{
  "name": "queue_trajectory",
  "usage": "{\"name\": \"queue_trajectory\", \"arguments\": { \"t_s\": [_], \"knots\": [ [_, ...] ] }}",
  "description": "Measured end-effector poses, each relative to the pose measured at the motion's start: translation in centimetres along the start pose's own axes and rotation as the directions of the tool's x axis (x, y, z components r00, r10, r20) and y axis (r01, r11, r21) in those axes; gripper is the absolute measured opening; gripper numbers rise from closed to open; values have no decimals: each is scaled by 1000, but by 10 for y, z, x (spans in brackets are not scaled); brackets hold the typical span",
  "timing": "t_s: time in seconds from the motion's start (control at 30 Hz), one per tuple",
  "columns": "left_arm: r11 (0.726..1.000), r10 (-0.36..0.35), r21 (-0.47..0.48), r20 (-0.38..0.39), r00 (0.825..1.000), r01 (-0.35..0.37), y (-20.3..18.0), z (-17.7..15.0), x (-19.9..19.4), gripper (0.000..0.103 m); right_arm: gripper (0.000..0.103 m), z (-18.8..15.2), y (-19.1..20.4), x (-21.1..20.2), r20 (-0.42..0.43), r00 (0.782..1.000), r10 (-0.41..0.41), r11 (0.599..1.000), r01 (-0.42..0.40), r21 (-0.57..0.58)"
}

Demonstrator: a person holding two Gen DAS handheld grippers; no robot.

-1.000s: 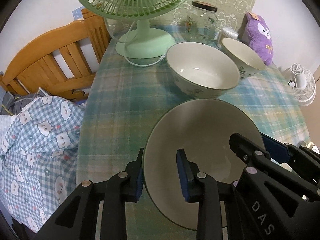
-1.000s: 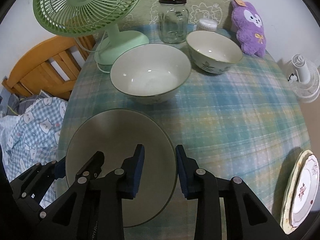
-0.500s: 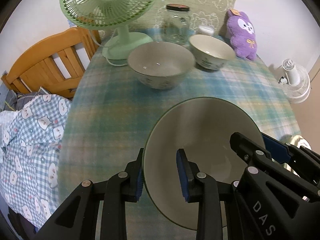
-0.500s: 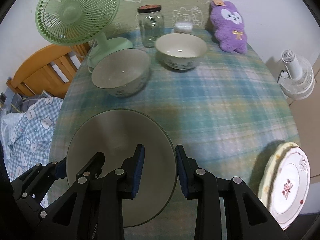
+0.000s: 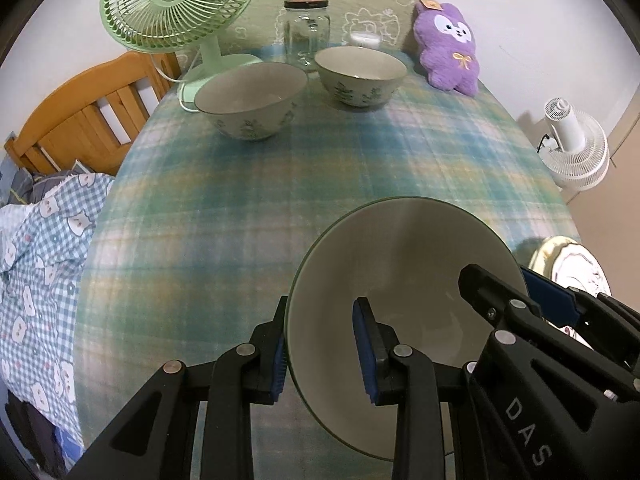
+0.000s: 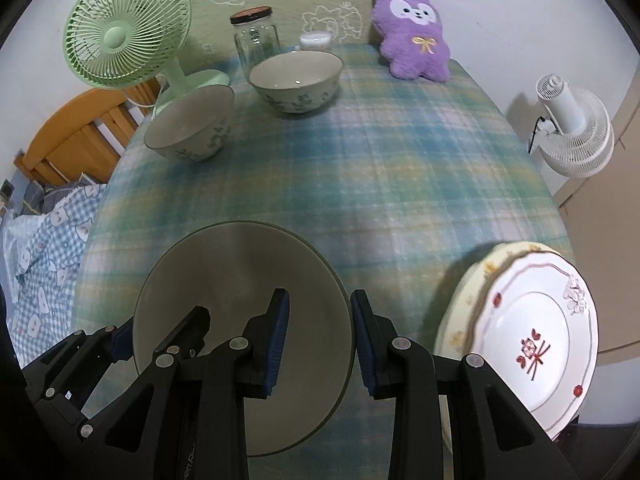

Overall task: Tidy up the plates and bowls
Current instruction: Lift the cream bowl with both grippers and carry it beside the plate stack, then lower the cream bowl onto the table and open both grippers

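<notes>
A bench (image 5: 304, 184) draped in a blue, green and yellow plaid cloth fills most of both wrist views. Along its far edge, against a pale green mat with animal outlines, stand a green desk fan (image 5: 180, 12), a glass jar (image 5: 306, 32) with a dark lid, a small white tub (image 6: 316, 40) and a purple plush toy (image 5: 450, 54). Two patterned bowls sit before them: the left bowl (image 5: 250, 104) near the fan's base, the right bowl (image 5: 360, 74) just in front of the jar. To the left are a wooden bed frame (image 5: 84, 120) and checked bedding (image 5: 40, 280); to the right, past the bench, a white fan (image 6: 572, 128) stands by the wall.

A large grey-green bowl (image 5: 404, 276) hangs above the near part of the cloth. The left tongs (image 5: 320, 350) pinch its left rim, and the right tongs (image 6: 318, 340) pinch its right rim. At the near right corner lies a stack of plates (image 6: 532, 336), the top one white with red motifs.
</notes>
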State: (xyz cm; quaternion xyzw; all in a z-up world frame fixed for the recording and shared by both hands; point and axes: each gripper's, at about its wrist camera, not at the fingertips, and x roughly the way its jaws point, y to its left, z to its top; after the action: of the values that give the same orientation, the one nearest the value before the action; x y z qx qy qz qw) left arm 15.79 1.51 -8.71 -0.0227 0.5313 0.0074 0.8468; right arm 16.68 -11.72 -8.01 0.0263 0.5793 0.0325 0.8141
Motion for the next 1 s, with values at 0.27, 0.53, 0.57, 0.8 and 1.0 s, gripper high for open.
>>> {"name": "queue_trajectory", "arguments": {
  "t_s": [0.27, 0.53, 0.57, 0.8, 1.0],
  "knots": [
    [1000, 2, 5, -18, 1000, -2, -23, -16, 4, 28, 35, -16, -24, 2, -11, 1000, -10, 1000, 10, -7],
    [1000, 17, 13, -24, 1000, -17, -33, -27, 9, 28, 35, -27, -31, 10, -21, 1000, -1, 1000, 1, -11],
    [1000, 19, 12, -25, 999, -19, -33, -27, 10, 28, 35, -27, -32, 10, -23, 1000, 1, 1000, -2, -14],
    [1000, 10, 7, -43, 999, -10, -33, -27, 10, 47, 36, -24, -27, 9, -38, 999, 20, 999, -21, -48],
    [999, 34, 34, -6, 999, -34, -36, -23, -6, 72, 78, -20, -29, -5, 6, 1000, 7, 998, -7, -69]
  ]
}}
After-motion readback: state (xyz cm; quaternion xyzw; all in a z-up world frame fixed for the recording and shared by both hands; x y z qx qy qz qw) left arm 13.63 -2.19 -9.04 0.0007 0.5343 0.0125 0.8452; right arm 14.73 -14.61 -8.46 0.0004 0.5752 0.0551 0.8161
